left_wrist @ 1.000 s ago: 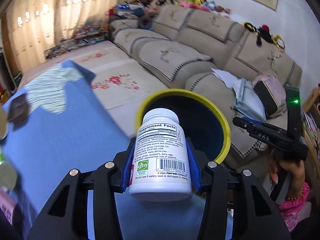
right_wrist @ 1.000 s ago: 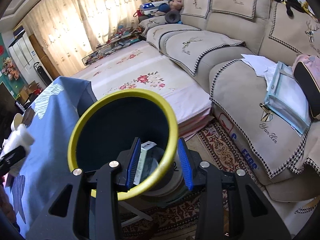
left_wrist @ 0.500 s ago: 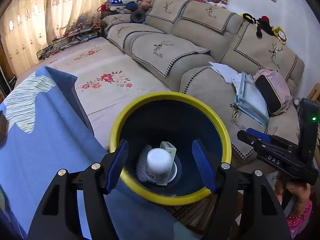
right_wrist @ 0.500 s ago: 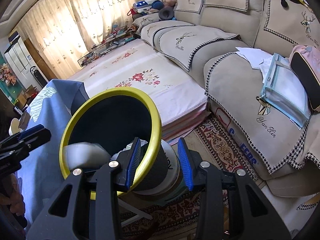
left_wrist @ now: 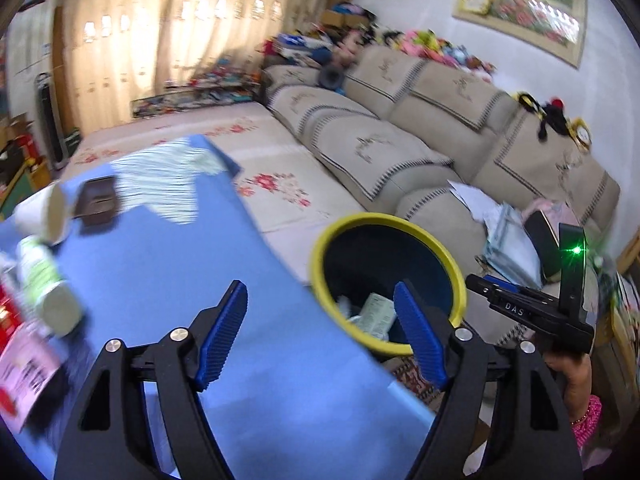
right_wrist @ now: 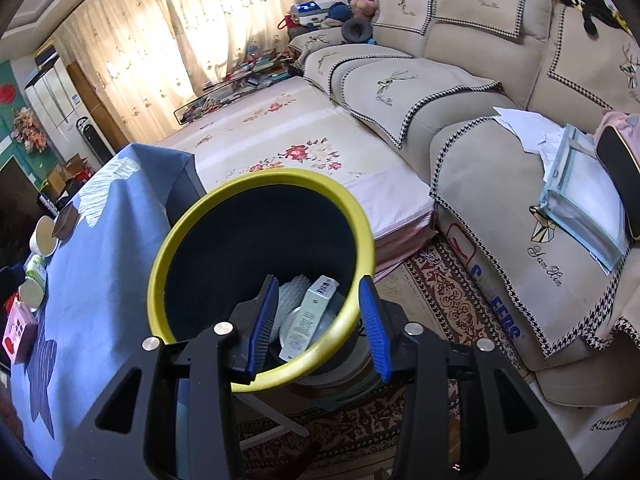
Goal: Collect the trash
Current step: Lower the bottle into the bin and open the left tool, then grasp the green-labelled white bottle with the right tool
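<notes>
Swinging back for more: your left gripper [left_wrist: 320,336] is wide open, empty, over the blue bench [left_wrist: 160,272]. Right gripper [right_wrist: 318,320] straddles the bin [right_wrist: 256,382] rim, unclamped; hold it steady. Next trash, a lying bottle [left_wrist: 44,284], sits far left.

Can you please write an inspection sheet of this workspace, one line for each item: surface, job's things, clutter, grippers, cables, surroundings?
Surface: table under a blue cloth.
Job's things: yellow-rimmed bin beside the table edge; inside it a slim carton and a white textured piece. On the table a lying bottle, a paper cup and a pink box.
Clutter: dark wallet-like item on the cloth.
Grippers: left gripper open, empty, over the table edge; right gripper astride the bin's rim, jaws parted, touch not clear.
Cables: nothing seen.
Surroundings: beige sofa, floral mat, patterned rug, curtains.
</notes>
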